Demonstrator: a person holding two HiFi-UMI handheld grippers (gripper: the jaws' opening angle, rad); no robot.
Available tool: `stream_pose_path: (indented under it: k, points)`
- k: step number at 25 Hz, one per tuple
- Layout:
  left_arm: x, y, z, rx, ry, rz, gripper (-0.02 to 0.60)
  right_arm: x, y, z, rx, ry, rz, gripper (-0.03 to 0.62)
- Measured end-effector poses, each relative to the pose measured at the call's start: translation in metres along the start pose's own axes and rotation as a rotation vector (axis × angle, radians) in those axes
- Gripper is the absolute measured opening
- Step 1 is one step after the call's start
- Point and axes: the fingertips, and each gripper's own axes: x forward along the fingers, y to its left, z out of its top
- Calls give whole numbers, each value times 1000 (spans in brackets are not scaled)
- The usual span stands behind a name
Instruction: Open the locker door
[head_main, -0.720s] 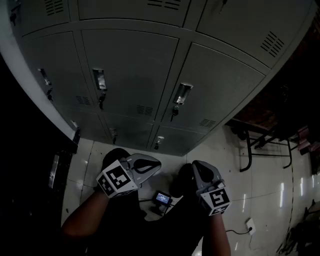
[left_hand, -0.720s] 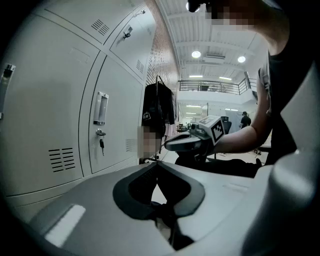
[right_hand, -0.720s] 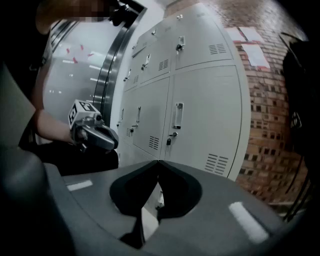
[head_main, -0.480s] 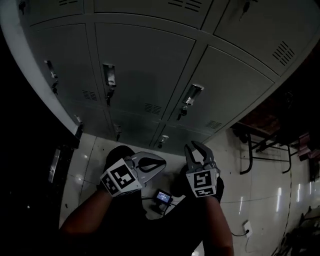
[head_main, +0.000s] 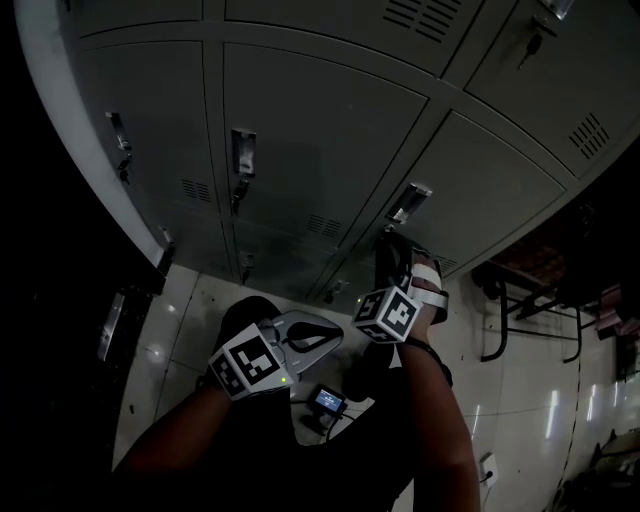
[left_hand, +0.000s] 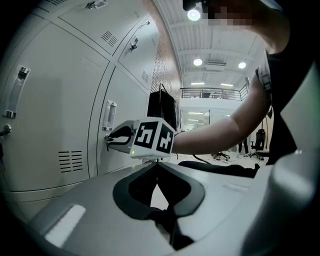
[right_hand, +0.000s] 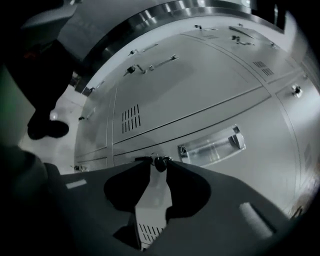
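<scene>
While the grey locker bank (head_main: 300, 120) fills the head view, the locker door (head_main: 480, 190) that carries the metal handle (right_hand: 212, 145) sits closed and flush with its neighbours. Well below that handle and away from the door, the left gripper (left_hand: 156, 166) hangs with its jaws together, holding nothing. Just under the handle the right gripper (right_hand: 158, 167) meets the door, jaws slightly apart, with the key (right_hand: 160, 161) in the lock between their tips.
</scene>
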Motion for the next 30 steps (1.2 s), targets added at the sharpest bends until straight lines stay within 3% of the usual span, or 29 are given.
stream_pose_path:
  k: [3,9,15,24,30]
  points:
    - [-1,1,0,1,3,3,12,0,0,0,-86,21,-44,51]
    - [-2,2,-6,-2,13,6,12,-48,16,-5,-111,-51,-91,44]
    - [1,2,-8,5,35,4,12,-127,31,-43,-104,-100,-120,46]
    - [10,-1,-11,16,67,2,12,-196,30,-140,-35,70,-136,48]
    - [12,-3,-12,20,76,4,12,-207,25,-173,-29,131,-155,48]
